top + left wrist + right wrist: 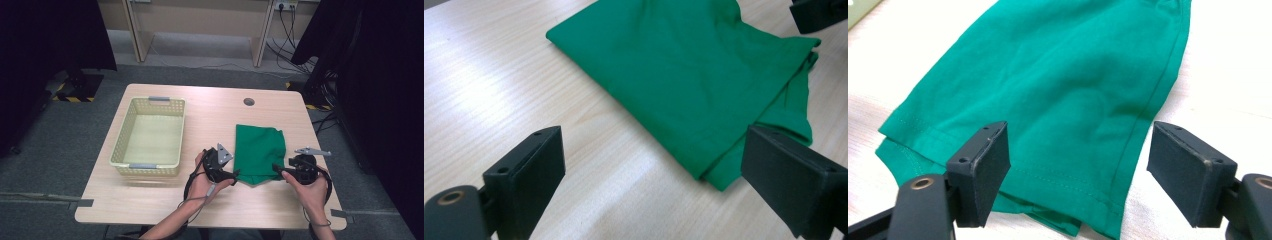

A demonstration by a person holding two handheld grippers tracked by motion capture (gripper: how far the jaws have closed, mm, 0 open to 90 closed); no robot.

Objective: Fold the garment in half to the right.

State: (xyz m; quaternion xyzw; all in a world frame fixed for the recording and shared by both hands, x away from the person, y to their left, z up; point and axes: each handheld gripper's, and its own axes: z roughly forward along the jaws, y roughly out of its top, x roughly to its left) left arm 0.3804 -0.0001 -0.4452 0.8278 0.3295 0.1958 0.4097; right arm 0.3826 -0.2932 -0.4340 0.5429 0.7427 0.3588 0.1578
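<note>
- High view: pale wooden desk [165,200] on grey carpet, round cable hole [249,102] near the far edge. Cream plastic basket [149,137] on the left half, well apart from the cloth, nothing visible inside. Dark curtains at both sides, power cables by the back wall. Folded green garment [259,152] flat on the right half, near the front edge. Left hand-held gripper [231,175] just beside the garment's near left corner, right hand-held gripper [278,169] at its near right edge; nothing between either and the cloth.
- Left gripper view: black jaws wide apart, nothing between the pads, bare desk [499,75] below them. Green garment [694,75] ahead, folded in layers, the near corner showing stacked edges; smooth, a few soft creases. Part of the other hand-held gripper at the top right corner.
- Right gripper view: jaws spread wide, clamping nothing, held over the near hem of the green garment [1073,85]. Stitched hem along the near edge, a second layer peeking out beneath. Sliver of the basket [860,11] at the top left.
</note>
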